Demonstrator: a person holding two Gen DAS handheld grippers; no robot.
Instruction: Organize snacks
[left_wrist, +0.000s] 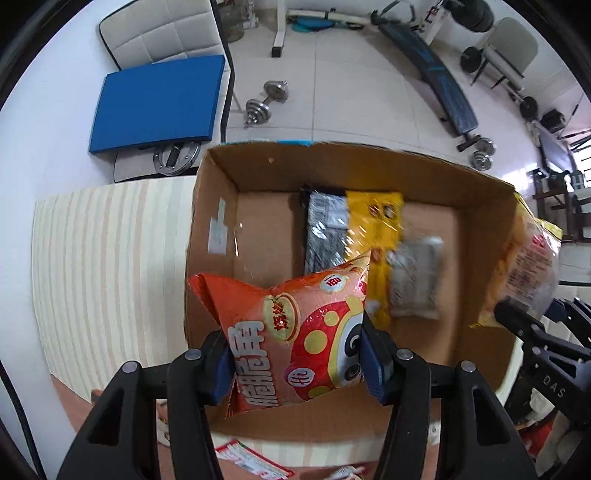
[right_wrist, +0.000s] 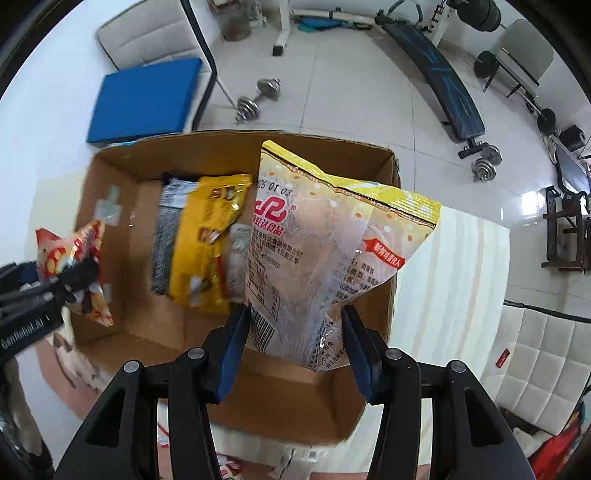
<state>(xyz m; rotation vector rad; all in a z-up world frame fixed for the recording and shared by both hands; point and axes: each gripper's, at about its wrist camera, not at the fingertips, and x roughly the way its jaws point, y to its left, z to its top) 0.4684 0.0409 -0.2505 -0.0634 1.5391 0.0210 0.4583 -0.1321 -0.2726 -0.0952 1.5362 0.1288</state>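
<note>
Two packets hang over the cardboard box (left_wrist: 218, 206) mid-frame, the left gripper (left_wrist: 297, 363) pinching an orange snack bag (left_wrist: 295, 332), the right gripper (right_wrist: 291, 350) pinching a pale yellow-topped bag (right_wrist: 314, 251); next, I judge, spread the fingers beside the yellow packet (right_wrist: 207, 240) already inside.

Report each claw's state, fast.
Left claw: closed on the red snack bag.
Right claw: closed on the clear yellow-topped snack bag.

Left gripper (left_wrist: 299, 365), right gripper (right_wrist: 293, 354): jaws clamped.
</note>
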